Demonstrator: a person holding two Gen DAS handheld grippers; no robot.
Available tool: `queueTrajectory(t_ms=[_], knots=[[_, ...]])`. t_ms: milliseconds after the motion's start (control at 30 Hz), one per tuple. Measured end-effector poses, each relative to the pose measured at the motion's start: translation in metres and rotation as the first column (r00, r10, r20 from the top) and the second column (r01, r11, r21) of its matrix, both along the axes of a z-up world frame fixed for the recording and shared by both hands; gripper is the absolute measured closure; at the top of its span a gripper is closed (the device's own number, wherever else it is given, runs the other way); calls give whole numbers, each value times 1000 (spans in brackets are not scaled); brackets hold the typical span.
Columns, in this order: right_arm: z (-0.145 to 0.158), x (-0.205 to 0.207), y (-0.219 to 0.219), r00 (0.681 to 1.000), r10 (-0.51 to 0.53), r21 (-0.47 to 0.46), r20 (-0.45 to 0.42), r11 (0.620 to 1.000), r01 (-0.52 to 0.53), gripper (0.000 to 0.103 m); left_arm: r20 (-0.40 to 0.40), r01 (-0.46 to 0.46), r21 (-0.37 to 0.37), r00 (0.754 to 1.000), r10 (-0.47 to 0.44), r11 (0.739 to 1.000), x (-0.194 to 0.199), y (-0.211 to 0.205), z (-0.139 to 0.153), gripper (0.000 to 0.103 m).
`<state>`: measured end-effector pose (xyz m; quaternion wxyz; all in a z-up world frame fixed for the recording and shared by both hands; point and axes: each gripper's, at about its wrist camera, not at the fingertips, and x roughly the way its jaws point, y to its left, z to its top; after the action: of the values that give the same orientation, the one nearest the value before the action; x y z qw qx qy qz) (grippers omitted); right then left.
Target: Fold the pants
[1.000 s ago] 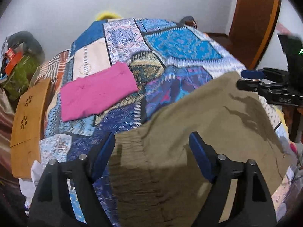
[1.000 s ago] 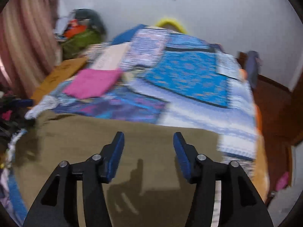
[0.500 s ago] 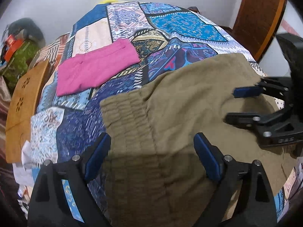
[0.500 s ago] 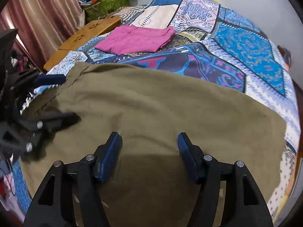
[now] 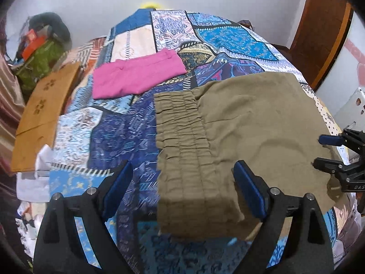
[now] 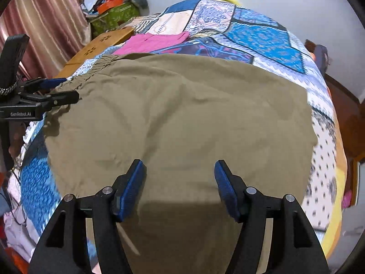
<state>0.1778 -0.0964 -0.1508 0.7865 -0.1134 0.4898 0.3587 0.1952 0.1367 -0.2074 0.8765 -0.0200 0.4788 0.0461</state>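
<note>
Olive-khaki pants (image 5: 251, 123); magenta folded garment (image 5: 136, 77); blue patchwork batik bedspread (image 5: 114, 137); grippers black, blue pads (image 6: 130, 191).

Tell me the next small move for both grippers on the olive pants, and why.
Probably lower both and close on the near edge. The olive pants lie spread flat on the patchwork bedspread. The left gripper hangs open-jawed over the gathered waistband, the right gripper open over the plain cloth; neither grips anything yet.
</note>
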Motion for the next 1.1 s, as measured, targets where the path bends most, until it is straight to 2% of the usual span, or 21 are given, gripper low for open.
queueTrajectory(t_ms=[167,267,433,533,633,733,867,1000,1100], knots=[[13,-4,-7,999,-44,33,1,998,44,42,65,-1,14,998,1,1000,-24,-3,27,12],[31,-12,-4,997,-44,72,58,997,39,42,83,7,-27,997,-5,1000,-39,-2,35,12],[51,-20,7,988,-47,138,144,990,27,40,30,12,-136,1000,-8,991,-56,1,20,12],[45,-21,13,987,-66,165,149,985,41,38,-26,3,-215,1000,-9,977,-62,2,2,12],[26,-21,20,988,-85,158,126,985,65,38,-79,-13,-294,997,-11,956,-65,1,-16,12],[7,-31,29,988,-66,98,138,994,53,38,-75,-15,-304,997,-9,953,-66,-6,-22,12],[-9,-41,31,986,-25,65,166,998,14,38,-58,-5,-390,998,-19,921,-59,-9,-22,11],[-10,-35,27,992,-12,76,127,997,2,38,-62,-40,-482,998,12,875,-41,-2,-23,11],[-12,-39,25,993,-6,85,122,996,-5,38,-60,-62,-519,998,36,852,-27,6,-22,11]])
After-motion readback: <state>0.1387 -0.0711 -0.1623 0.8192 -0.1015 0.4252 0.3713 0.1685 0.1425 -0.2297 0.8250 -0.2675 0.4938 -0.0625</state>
